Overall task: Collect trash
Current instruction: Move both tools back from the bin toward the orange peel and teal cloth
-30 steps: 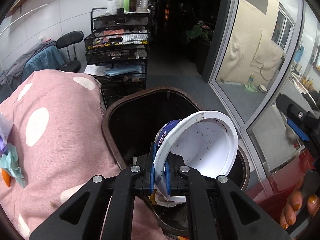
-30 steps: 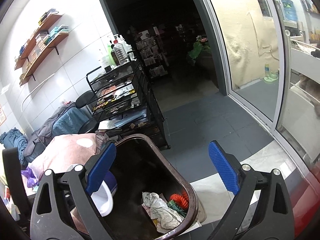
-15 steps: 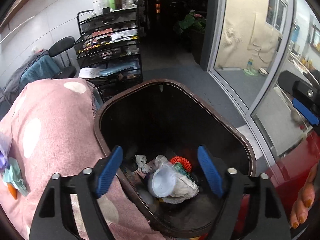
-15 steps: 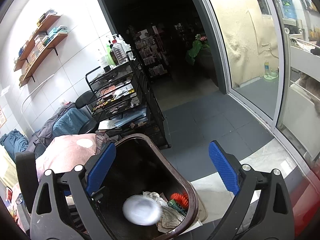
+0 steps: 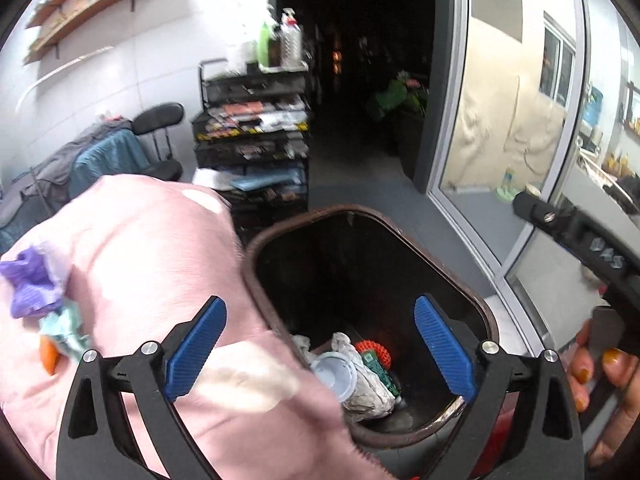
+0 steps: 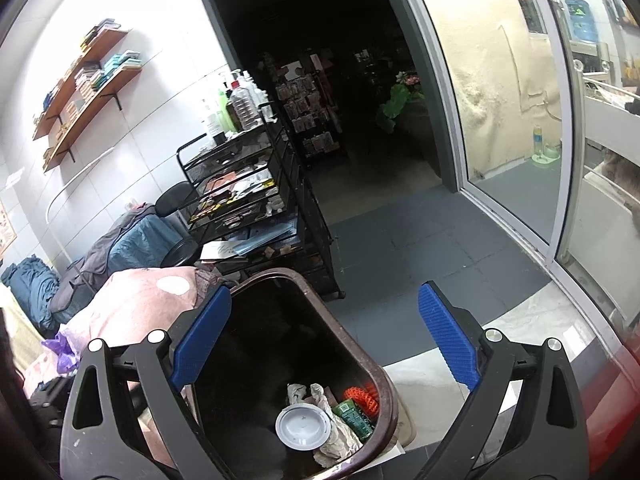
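The left gripper point(image 5: 320, 350) hangs over the near rim of the brown bin point(image 5: 486, 312), its ribbed blue pads spreading apart with nothing between them; the left pad sits above a pink spotted cloth point(image 5: 140, 248) that laps against the bin's left edge, the right pad above the dark open mouth. Below and between the fingers, at the bin's bottom, the white cup point(image 5: 335, 374) lies released on crumpled paper point(image 5: 368, 392), its round face turned up toward the camera, so its long axis runs roughly upward. An orange mesh piece point(image 5: 374, 351) and a green packet point(image 5: 378, 368) lie just right of it. The right gripper point(image 6: 322, 352) is spread wide and empty too, with the cup point(image 6: 302, 426) low between its fingers. Beyond the fingertips the smooth, rounded-rectangular bin stands open, with bare grey floor point(image 6: 400, 248) past its far rim. A hand point(image 5: 604, 384) grips a handle at the right edge.
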### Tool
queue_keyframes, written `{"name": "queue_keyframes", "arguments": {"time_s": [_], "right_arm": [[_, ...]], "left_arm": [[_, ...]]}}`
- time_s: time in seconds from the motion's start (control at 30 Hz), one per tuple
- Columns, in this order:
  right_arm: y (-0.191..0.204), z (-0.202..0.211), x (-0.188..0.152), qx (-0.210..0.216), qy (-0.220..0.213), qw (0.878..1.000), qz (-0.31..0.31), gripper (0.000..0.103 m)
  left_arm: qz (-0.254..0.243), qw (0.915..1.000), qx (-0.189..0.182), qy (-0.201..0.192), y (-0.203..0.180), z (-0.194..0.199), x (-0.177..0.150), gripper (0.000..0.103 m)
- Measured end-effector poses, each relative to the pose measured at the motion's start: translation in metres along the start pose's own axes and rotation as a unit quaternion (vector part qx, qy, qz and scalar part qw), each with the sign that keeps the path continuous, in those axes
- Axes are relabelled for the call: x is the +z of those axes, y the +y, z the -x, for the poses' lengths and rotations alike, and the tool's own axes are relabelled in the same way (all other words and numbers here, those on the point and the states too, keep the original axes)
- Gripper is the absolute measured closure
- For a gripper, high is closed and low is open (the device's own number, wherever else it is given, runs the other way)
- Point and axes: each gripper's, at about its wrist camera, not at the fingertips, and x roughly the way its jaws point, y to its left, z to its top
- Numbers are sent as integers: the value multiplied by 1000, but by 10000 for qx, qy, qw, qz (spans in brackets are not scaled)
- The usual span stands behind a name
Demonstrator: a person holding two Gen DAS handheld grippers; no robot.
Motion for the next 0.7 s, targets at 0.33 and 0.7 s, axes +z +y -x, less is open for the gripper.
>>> {"name": "queue_keyframes", "arguments": {"time_s": [0.33,0.7], "right_arm": [[37,-5,-16,536,330,9966,534,9],[105,-6,-39,1238,647,9828,1207,9]], "left_arm": [[458,9964,413,-577,42,58,-21,6],[966,9883,947,-707,99,96,-53,6]]}}
